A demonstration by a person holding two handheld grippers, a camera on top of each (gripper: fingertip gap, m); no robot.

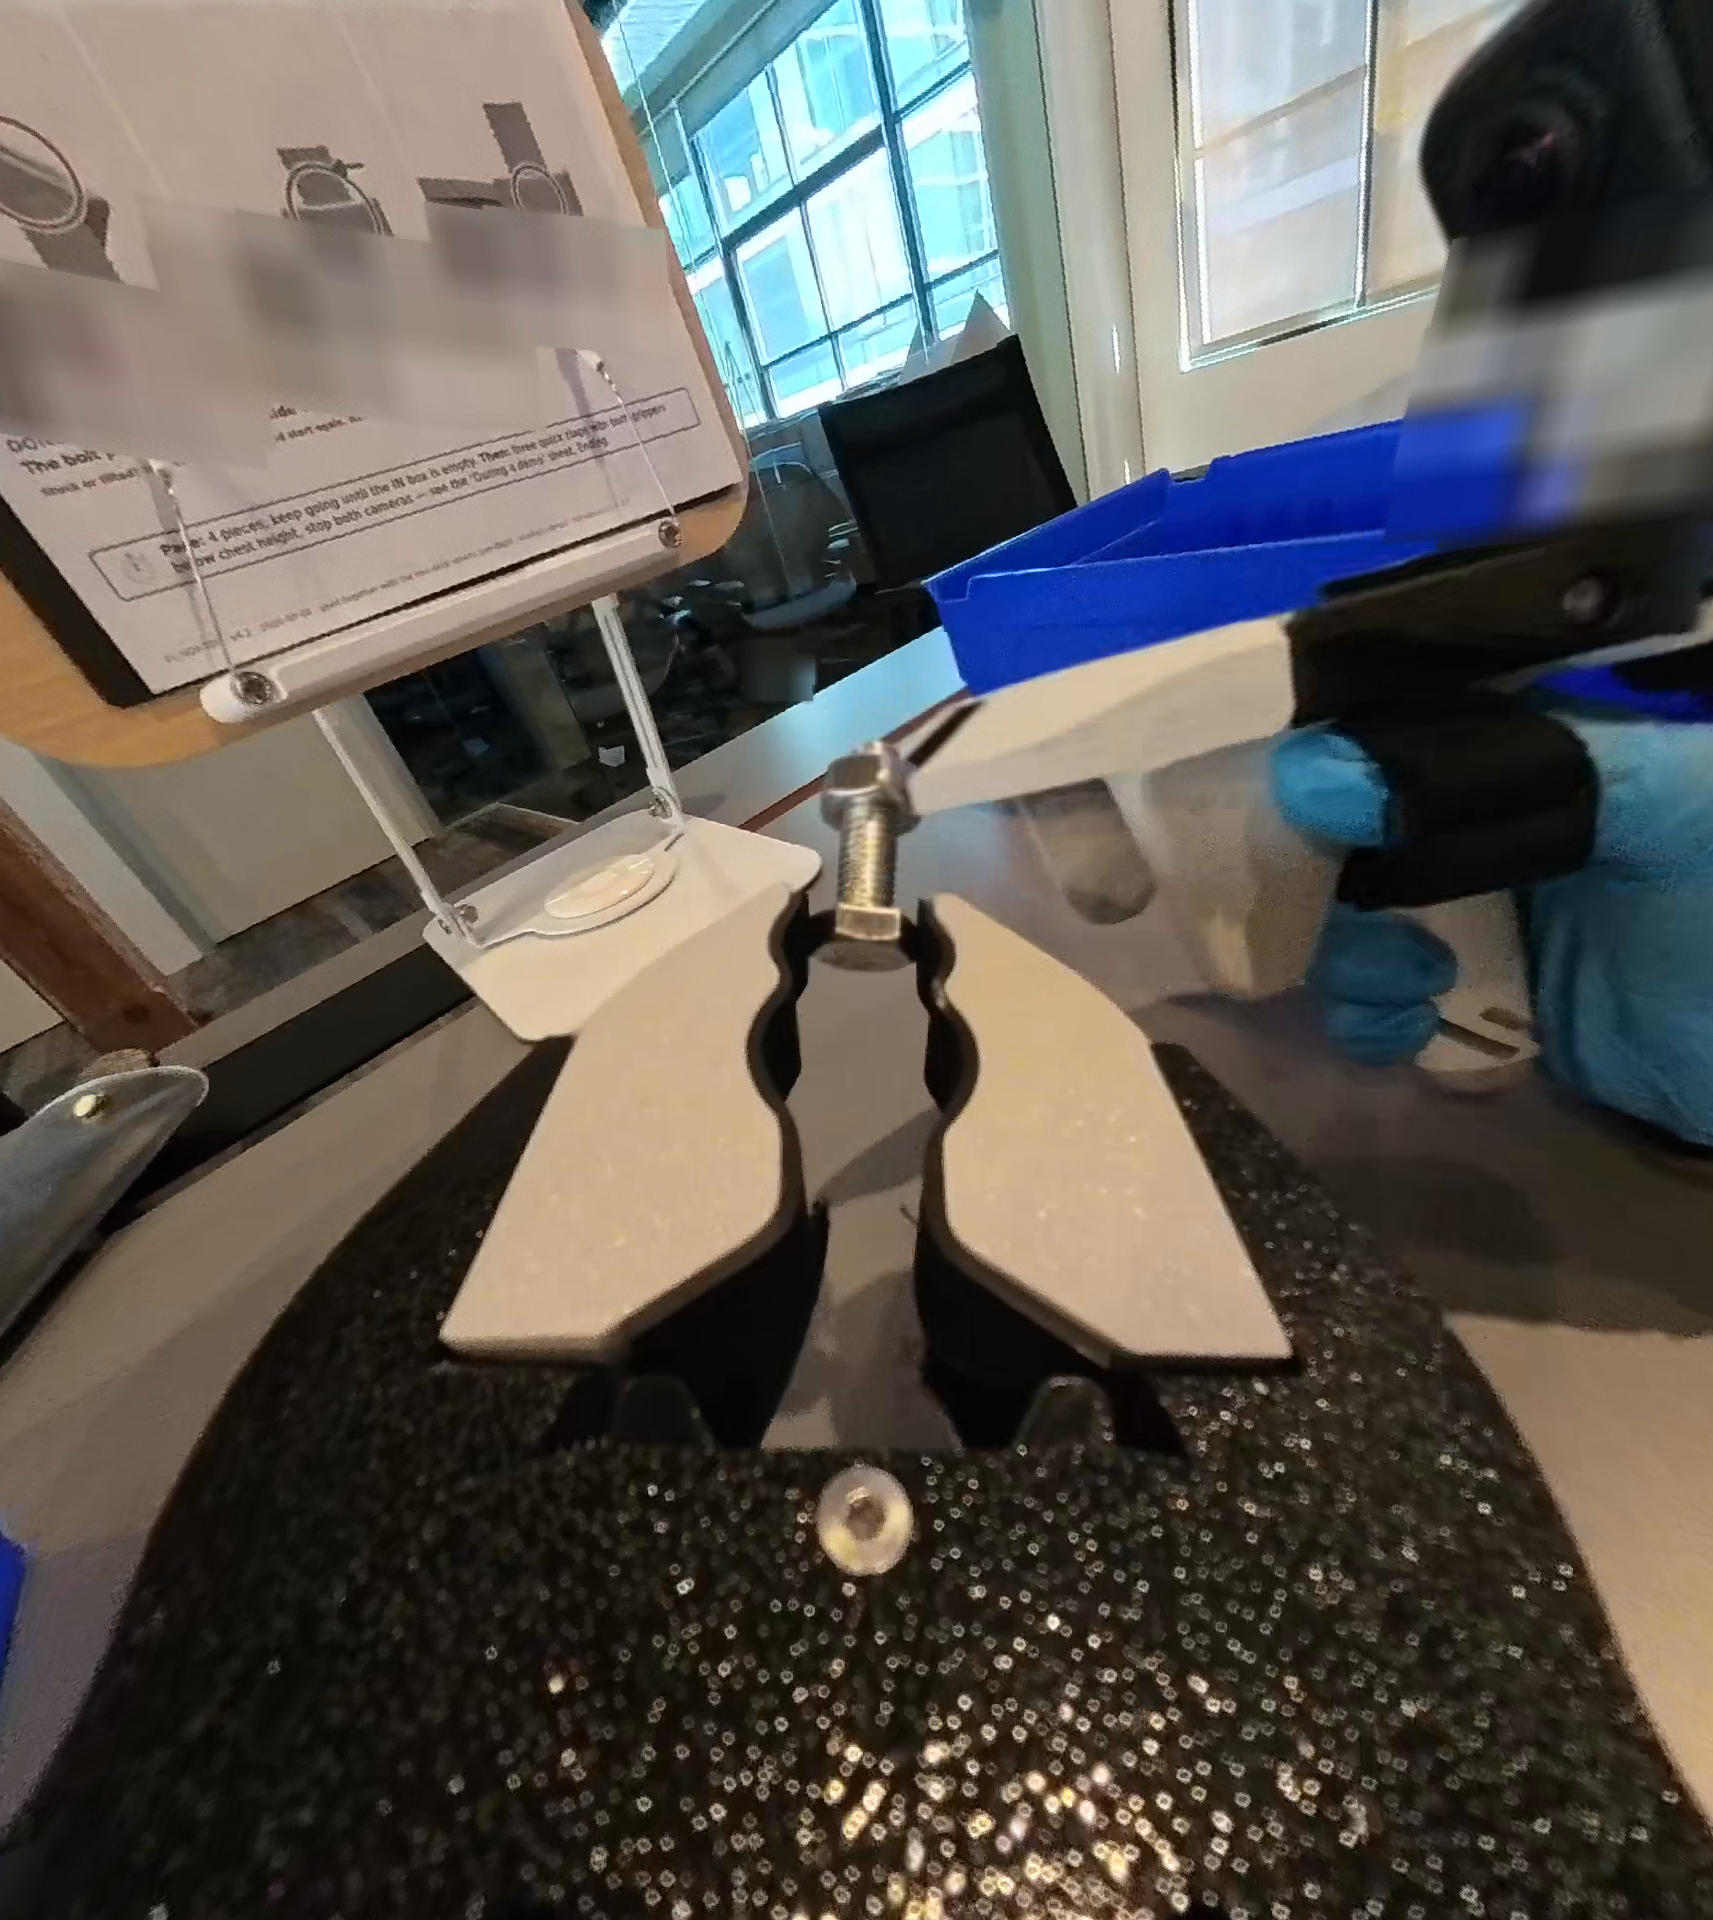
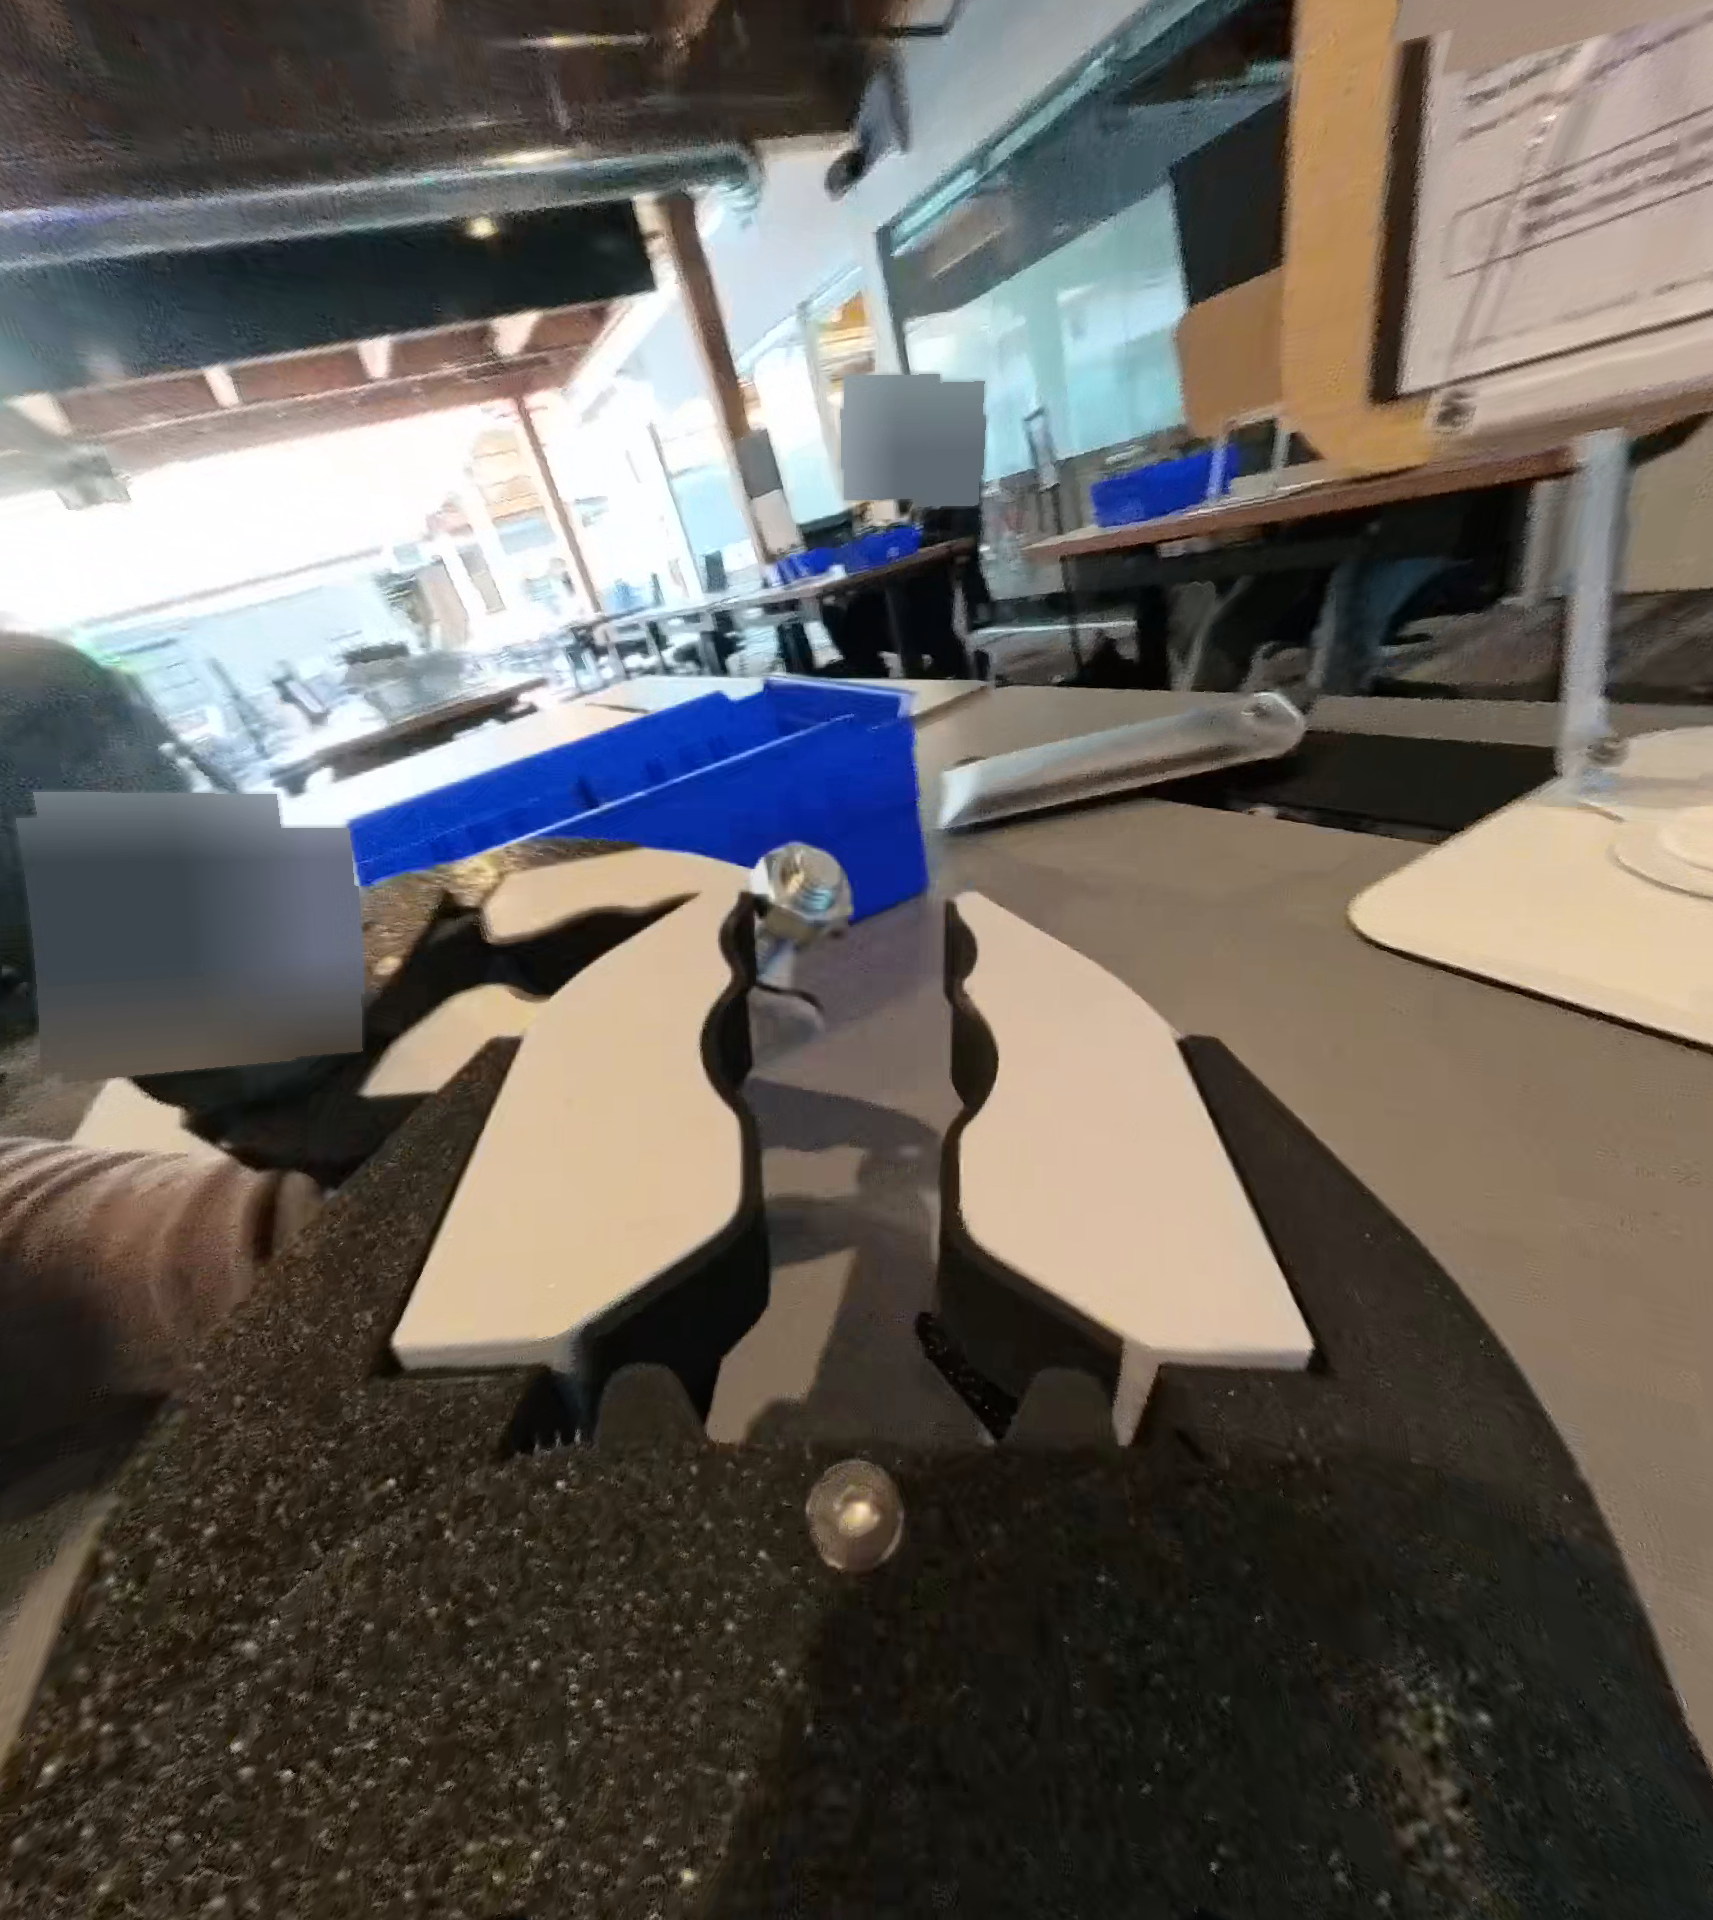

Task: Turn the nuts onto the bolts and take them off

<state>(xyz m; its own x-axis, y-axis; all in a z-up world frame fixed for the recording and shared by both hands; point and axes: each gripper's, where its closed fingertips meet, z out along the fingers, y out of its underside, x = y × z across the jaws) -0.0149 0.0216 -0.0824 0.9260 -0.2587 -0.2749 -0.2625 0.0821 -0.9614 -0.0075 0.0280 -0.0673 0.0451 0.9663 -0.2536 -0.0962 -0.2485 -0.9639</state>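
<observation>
The left gripper (image 1: pixel 867 940) stands the bolt (image 1: pixel 864 868) upright above the grey table (image 1: pixel 1610 1455), head down and thread up. This seems deliberate: clamped by its hexagonal head the bolt cannot spin, and the whole thread stays free for the nut (image 1: pixel 860 781), which sits at the very top of the bolt. The left jaws are nearly together, closed on the bolt's head at their tips, and the rest of the gap between them is bare.

The right gripper (image 2: pixel 847 914) comes in level from the right of the bolt, its white fingers (image 1: pixel 1091 727) reaching the nut from the side, the natural line for turning a nut round an upright thread. In its own view the jaws stand apart: the left-hand finger lies against the nut, while the other is clear of it with table showing between, so I judge that it is touching the nut but not clamping it (a re-grip between turns is one reading; which way the nut is travelling I cannot tell).

A gloved hand (image 1: pixel 1558 904) works that gripper. Behind the bolt and to its right lies a blue bin (image 1: pixel 1091 603); behind the bolt and to its left is a white stand (image 1: pixel 623 935) carrying a printed sheet (image 1: pixel 312 312).
</observation>
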